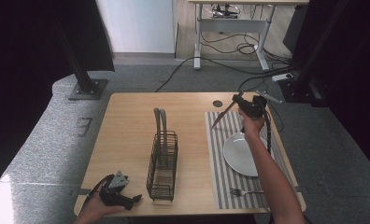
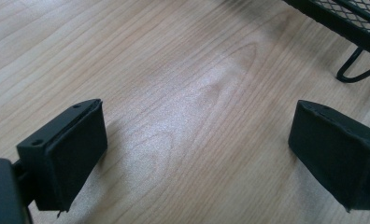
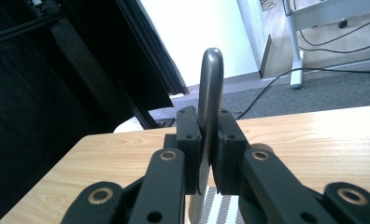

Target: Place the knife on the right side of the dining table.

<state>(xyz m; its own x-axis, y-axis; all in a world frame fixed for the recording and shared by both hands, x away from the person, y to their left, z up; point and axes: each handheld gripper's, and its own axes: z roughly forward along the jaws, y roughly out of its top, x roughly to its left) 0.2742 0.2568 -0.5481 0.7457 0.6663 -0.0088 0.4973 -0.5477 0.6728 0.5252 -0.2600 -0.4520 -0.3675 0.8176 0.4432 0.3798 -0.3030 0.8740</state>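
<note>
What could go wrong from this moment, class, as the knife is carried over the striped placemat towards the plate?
1. The right hand-held gripper pinches the knife only near one end, so the long free part could swing or slip from the pads.
2. The knife slants down over the striped placemat; lowered carelessly, its tip may strike the white plate.
3. The left hand-held gripper rests open beside the wire basket and could nudge it.

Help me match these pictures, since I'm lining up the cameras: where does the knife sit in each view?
High view: the knife slants above the striped placemat's far left corner, held by the right gripper.
Left gripper view: the left gripper hangs open over the table, beside the wire basket.
Right gripper view: centre, upright, clamped between the fingers.
Shared landmark: the wooden table top.
</note>
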